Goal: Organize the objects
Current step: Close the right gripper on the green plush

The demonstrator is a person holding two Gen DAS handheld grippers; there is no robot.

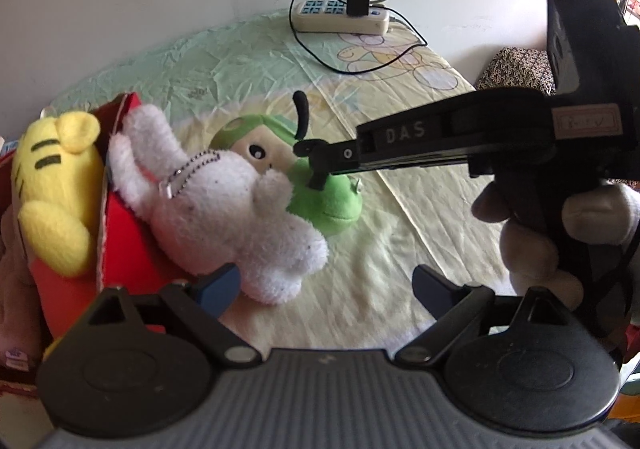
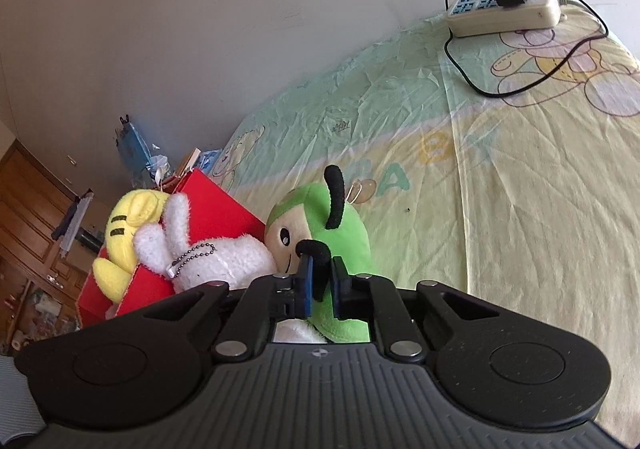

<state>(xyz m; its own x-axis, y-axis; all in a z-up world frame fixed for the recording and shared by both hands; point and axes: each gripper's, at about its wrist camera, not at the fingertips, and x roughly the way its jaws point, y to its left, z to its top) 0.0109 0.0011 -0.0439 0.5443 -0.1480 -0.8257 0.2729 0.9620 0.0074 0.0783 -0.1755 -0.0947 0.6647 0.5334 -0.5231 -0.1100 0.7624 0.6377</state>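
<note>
Black antenna of green plush (image 2: 344,233) pinched in right tool (image 2: 322,287).

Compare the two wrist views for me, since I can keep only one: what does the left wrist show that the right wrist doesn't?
Only the left wrist view shows the right gripper from outside, the hand holding it, and the open left gripper. Only the right wrist view shows the blue pads pinching the green plush's black antenna, plus the wooden cabinet. Both show the white plush, yellow plush, red box and power strip.

Black gripper (image 2: 320,285), blue pads (image 1: 218,289) (white "DAS" lettering), silver screws.
</note>
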